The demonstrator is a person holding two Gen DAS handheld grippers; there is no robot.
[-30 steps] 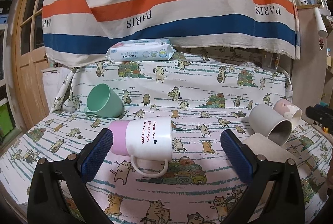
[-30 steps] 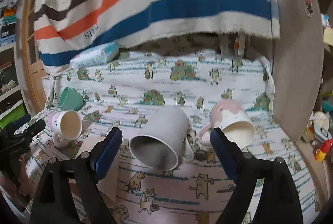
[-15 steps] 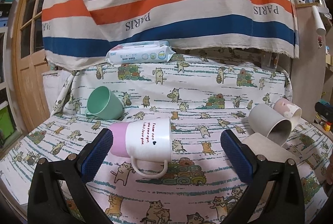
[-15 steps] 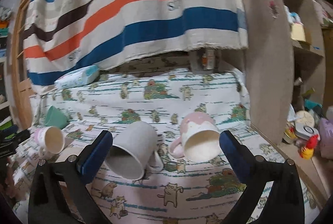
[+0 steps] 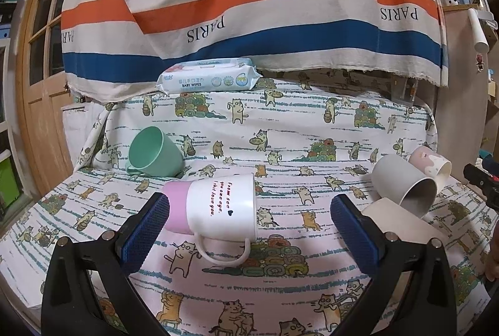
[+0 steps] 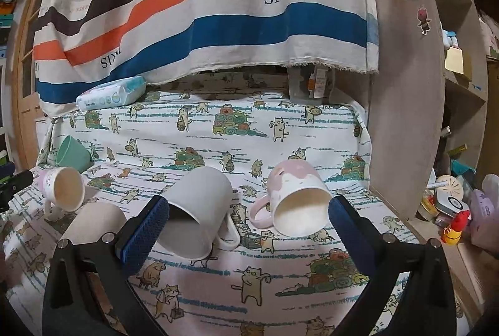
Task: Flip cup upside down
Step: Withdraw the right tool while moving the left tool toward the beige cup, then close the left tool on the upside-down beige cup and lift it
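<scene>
Several cups lie on their sides on the cat-print cloth. A white mug with a pink base and red text lies just ahead of my open left gripper, handle toward me. A green cup lies behind it to the left. In the right wrist view a grey mug and a pink-and-white mug lie between the fingers of my open right gripper, mouths toward me. The white mug and green cup show at far left.
A pack of baby wipes lies at the back under a striped hanging cloth. A beige flat card lies by the grey mug. A wooden door stands left; shelves with clutter stand right.
The right gripper has swung right and then settled, now framing the grey and pink-and-white mugs. The left gripper has barely moved. No cup has moved.
</scene>
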